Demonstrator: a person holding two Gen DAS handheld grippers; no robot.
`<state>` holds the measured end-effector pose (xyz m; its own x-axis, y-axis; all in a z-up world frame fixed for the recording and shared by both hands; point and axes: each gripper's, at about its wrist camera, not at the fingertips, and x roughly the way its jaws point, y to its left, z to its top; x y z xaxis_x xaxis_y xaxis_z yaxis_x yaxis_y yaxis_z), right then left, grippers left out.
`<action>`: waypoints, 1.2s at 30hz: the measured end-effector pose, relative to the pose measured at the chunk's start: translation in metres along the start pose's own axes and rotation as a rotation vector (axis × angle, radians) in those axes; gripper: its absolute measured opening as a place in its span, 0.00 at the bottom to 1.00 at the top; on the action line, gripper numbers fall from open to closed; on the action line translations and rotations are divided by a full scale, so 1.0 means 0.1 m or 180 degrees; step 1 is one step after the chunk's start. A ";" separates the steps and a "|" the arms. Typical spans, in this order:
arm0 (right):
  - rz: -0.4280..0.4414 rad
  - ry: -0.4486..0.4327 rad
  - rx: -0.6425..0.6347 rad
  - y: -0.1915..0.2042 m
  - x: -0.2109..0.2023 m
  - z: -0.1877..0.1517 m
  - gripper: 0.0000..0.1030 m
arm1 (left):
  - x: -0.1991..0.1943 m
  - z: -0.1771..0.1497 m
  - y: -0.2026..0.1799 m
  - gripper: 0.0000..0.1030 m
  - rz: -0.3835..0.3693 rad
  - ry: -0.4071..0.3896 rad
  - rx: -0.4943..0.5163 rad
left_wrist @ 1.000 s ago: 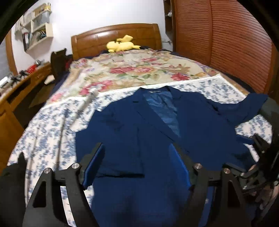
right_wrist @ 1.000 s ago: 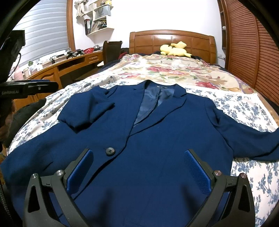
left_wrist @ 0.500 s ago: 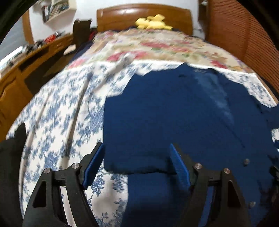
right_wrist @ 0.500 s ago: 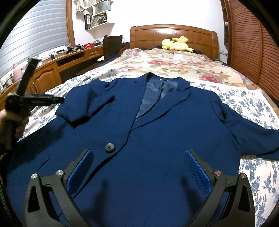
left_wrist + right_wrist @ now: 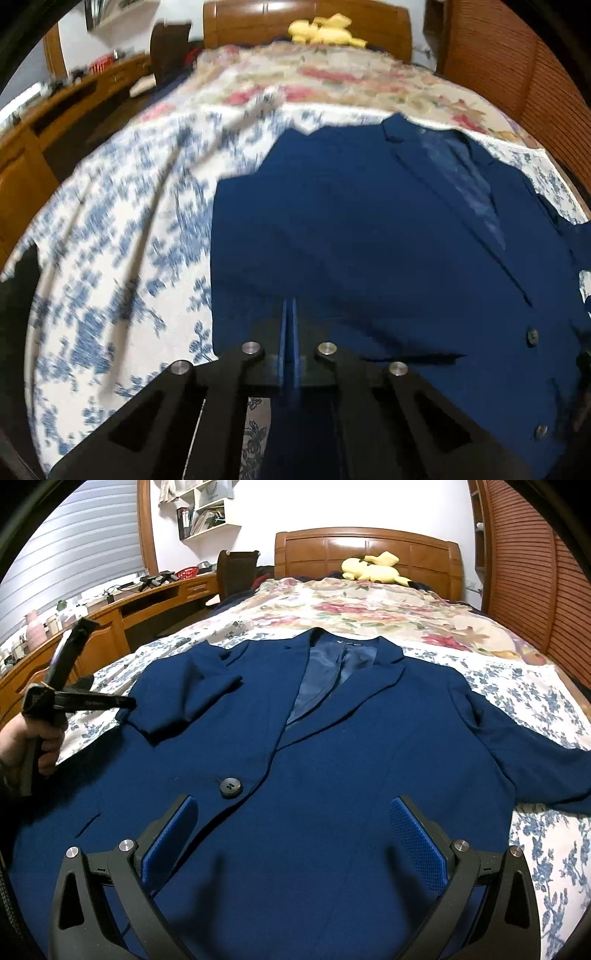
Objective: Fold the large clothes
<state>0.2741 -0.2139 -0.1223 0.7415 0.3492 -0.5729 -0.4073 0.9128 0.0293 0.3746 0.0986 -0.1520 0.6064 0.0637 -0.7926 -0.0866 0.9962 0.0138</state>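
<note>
A navy blue jacket [image 5: 332, 757] lies front up on the bed, collar toward the headboard; it also shows in the left wrist view [image 5: 369, 240]. Its left sleeve [image 5: 184, 698] is folded back over the shoulder, its right sleeve [image 5: 535, 760] stretches out to the right. My left gripper [image 5: 289, 314] is shut, its blue pads together at the edge of the folded sleeve [image 5: 258, 295]; in the right wrist view [image 5: 127, 703] its tip touches that sleeve's cuff. My right gripper [image 5: 293, 834] is open and empty above the jacket's lower front, near a black button [image 5: 229, 785].
The bed has a blue-flowered sheet [image 5: 535, 701] and a rose-patterned cover [image 5: 351, 609] toward the wooden headboard [image 5: 365, 546], where a yellow plush toy [image 5: 373, 568] lies. A wooden desk [image 5: 110, 616] runs along the left. A slatted wooden wardrobe [image 5: 535, 572] stands on the right.
My left gripper has moved left to the folded sleeve's edge and closed from open to shut. My right gripper has stayed open over the jacket's lower front.
</note>
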 end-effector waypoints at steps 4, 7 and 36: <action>-0.0082 -0.0027 -0.0049 0.03 -0.15 -0.03 1.00 | -0.39 0.11 -0.19 0.00 -0.0046 -0.0316 0.0114; -0.0131 -0.0045 -0.0030 0.02 -0.29 -0.07 1.00 | -0.62 0.19 -0.26 0.00 -0.0027 -0.0502 0.0159; -0.0333 0.0133 -0.0123 0.10 -0.59 -0.19 1.00 | -0.57 0.23 -0.15 0.13 0.0154 -0.0596 0.0022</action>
<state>0.2163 -0.2291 -0.1038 0.7586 0.2426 -0.6047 -0.3497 0.9347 -0.0637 0.3598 0.0814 -0.0927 0.7381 0.1209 -0.6638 -0.1141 0.9920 0.0539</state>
